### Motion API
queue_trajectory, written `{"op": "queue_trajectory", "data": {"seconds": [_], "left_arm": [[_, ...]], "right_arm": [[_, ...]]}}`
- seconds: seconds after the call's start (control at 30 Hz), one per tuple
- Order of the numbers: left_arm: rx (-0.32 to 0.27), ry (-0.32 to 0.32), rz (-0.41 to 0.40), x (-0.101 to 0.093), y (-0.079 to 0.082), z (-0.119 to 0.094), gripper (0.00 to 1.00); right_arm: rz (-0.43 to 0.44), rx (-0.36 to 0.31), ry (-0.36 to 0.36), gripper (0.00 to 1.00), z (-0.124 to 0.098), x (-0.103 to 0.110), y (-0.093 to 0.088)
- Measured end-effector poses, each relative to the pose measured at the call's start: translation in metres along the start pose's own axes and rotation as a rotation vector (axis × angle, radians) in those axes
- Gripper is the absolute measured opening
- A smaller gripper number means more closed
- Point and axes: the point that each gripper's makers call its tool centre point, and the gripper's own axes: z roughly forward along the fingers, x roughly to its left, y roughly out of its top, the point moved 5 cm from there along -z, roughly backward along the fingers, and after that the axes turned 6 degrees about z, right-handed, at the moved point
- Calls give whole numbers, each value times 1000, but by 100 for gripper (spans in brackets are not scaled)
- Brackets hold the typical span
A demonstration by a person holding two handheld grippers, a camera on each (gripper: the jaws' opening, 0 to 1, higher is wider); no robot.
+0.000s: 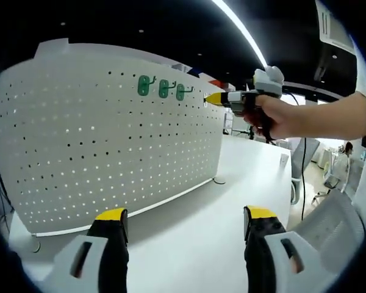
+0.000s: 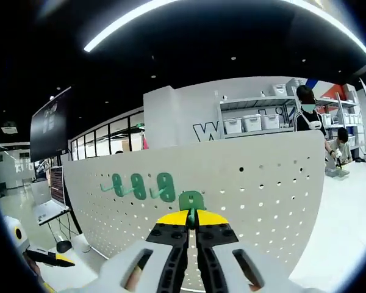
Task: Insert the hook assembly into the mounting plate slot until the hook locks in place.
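An open office with a dark ceiling and long strip lights [image 1: 244, 30] lies behind a white desk [image 1: 232, 201]. In the left gripper view a curved white pegboard, the mounting plate [image 1: 110, 140], stands upright on that desk on small feet. Three green hooks [image 1: 163, 88] already sit in a row near its top edge. The left claw [image 1: 186, 223] hangs low over the desk, its yellow-tipped jaws wide apart and holding nothing. From the right a hand [image 1: 280, 116] brings the right claw [image 1: 215, 98] up to the plate's top corner, just beside the third hook.

In the right gripper view the plate [image 2: 256, 183] fills the middle, with shelves of storage bins [image 2: 253, 122] and people behind it. The right claw [image 2: 193, 217] is closed together on the stem of a fourth green hook assembly [image 2: 191, 200], whose backing tab is at the plate, next to the row of seated hooks [image 2: 140, 186]. Whether its pegs are already in the holes I cannot tell; the jaws cover that spot.

The hook looks like small moulded plastic: light, stiff, rather smooth, so it may twist in a loose pinch. The hold low on the stem, close behind the tab, seems right, since it lets the push go straight into the slot. The thin plate may flex or slide on the smooth desk under pressure.
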Motion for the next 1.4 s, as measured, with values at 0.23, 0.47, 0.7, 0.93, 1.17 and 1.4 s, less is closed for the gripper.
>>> {"op": "queue_trajectory", "data": {"seconds": [0.23,0.47,0.7,0.93,1.17,1.4], "left_arm": [[-1,26,-5,3,-3,-7,79],[-13,47,-1,6,-3,-12,78],[-14,58,-6,9,-4,-14,78],[-12,65,-10,12,-4,-14,78],[-6,62,-8,12,-5,-14,78],[3,64,-7,13,-7,-14,78]], "right_arm": [[-20,-34,6,0,10,-1,8],[-23,-53,-5,0,19,-5,14],[-35,-61,-10,0,27,-6,16],[-49,-67,-8,0,32,-6,17],[-52,-61,-18,0,35,-8,14],[-49,-74,-34,0,37,-8,13]]}}
